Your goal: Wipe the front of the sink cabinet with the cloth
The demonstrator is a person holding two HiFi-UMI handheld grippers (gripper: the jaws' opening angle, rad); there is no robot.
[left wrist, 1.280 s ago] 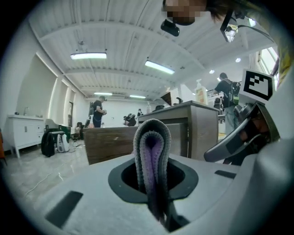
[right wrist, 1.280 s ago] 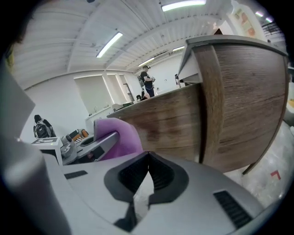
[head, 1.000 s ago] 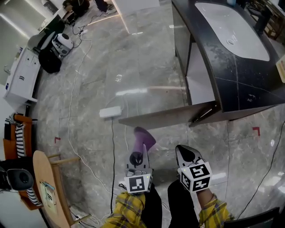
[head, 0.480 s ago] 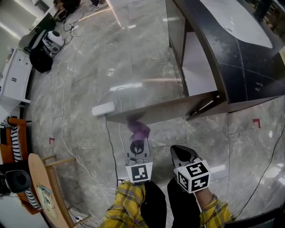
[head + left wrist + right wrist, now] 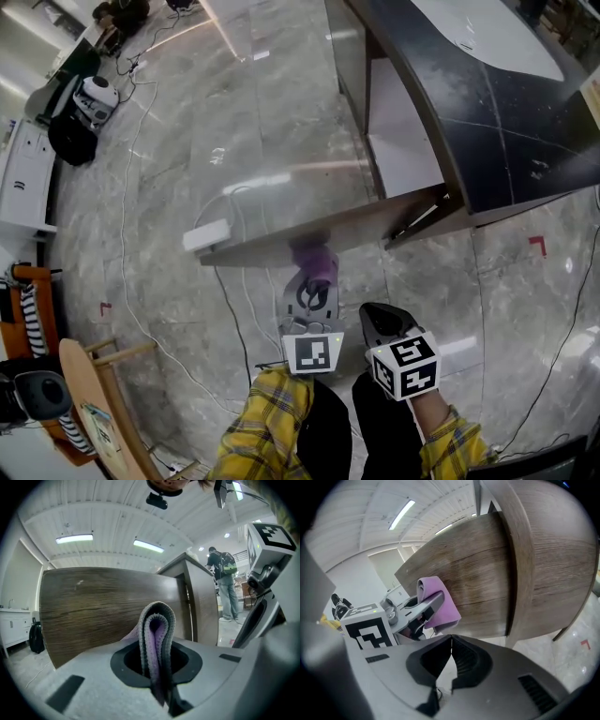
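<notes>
My left gripper (image 5: 312,281) is shut on a folded purple cloth (image 5: 315,260), which touches the wood-grain front of the sink cabinet (image 5: 309,234). In the left gripper view the cloth (image 5: 157,641) stands folded between the jaws, right before the cabinet front (image 5: 103,606). My right gripper (image 5: 380,322) hangs to the right of the left one, shut and holding nothing. The right gripper view shows its jaws (image 5: 451,660) closed, with the cloth (image 5: 438,604) and left gripper (image 5: 419,611) against the cabinet front (image 5: 478,583).
A dark countertop (image 5: 497,122) with a white basin (image 5: 487,37) tops the cabinet. A white power strip (image 5: 206,234) and cables (image 5: 127,253) lie on the marble floor to the left. A wooden chair (image 5: 89,394) stands at lower left. A person (image 5: 227,588) stands far off.
My left gripper has carried the cloth forward and slightly right, up to the cabinet front. The right gripper has stayed about where it was.
</notes>
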